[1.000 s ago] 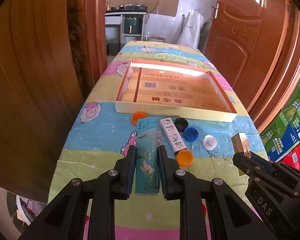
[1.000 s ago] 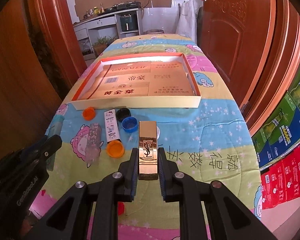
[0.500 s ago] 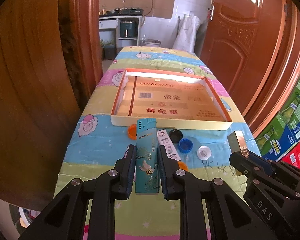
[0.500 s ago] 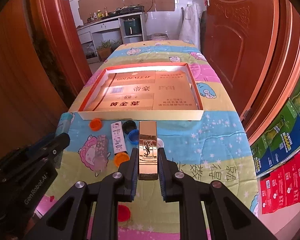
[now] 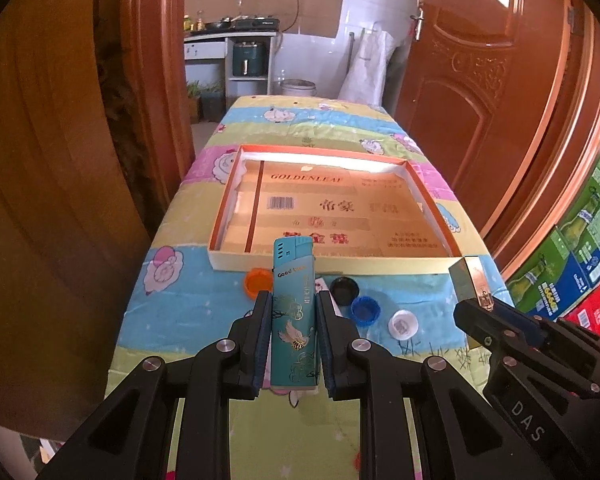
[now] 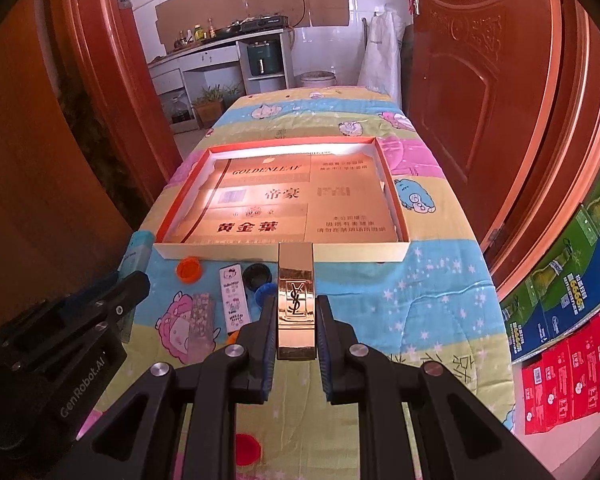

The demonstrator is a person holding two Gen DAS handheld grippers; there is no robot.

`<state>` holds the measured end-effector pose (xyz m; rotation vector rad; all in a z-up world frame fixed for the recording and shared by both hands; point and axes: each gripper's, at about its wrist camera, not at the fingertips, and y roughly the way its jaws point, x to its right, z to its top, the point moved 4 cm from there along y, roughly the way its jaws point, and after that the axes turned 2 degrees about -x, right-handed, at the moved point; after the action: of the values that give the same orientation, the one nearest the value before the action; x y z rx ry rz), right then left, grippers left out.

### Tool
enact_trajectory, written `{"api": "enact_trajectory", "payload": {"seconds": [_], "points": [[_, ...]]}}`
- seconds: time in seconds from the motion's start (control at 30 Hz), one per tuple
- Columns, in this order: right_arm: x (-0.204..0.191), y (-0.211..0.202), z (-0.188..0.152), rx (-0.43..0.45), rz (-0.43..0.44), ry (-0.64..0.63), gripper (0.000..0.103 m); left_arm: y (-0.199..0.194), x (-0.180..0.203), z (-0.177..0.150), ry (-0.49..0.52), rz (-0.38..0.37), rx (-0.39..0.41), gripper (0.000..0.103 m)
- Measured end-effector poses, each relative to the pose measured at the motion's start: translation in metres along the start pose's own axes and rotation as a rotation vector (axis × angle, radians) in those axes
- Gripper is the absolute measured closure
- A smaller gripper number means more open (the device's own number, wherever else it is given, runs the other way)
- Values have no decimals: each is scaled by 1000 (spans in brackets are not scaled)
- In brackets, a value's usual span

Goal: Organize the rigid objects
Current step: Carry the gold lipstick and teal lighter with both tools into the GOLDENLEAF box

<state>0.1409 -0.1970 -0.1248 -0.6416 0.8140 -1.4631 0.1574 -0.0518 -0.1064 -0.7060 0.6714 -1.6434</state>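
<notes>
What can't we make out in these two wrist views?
- White lighter: left wrist view, almost wholly hidden behind the teal lighter.
- Blue cap: right wrist view, half hidden by the gold case.
- Orange cap by the right gripper: only a sliver shows beside its finger.
- Small print in the tray: too small to read.
- Left gripper lift height: neither view shows under it.

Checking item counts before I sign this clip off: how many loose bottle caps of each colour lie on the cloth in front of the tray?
orange caps: 2 (the second is half hidden in the right wrist view)
black cap: 1
blue cap: 1
white cap: 1
Total: 5
A red disc nearer the camera may be a cap or print; it is not counted.
</notes>
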Motion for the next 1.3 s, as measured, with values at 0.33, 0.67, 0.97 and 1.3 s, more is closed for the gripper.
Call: {"api": "enact_trajectory", "payload": {"seconds": [0.33, 0.67, 0.97, 1.3], "points": [[6, 14, 16, -3, -6, 6, 85, 18, 3, 19, 1, -1, -13, 81], [12, 30, 44, 14, -10, 6, 85, 50, 3, 41, 2, -5, -54, 81], [14, 53, 76, 26, -2, 3, 85, 80, 4, 68, 13, 7, -69, 81], [22, 80, 106, 34, 2, 19, 85, 121, 4, 93, -7, -5, -108, 81]]}}
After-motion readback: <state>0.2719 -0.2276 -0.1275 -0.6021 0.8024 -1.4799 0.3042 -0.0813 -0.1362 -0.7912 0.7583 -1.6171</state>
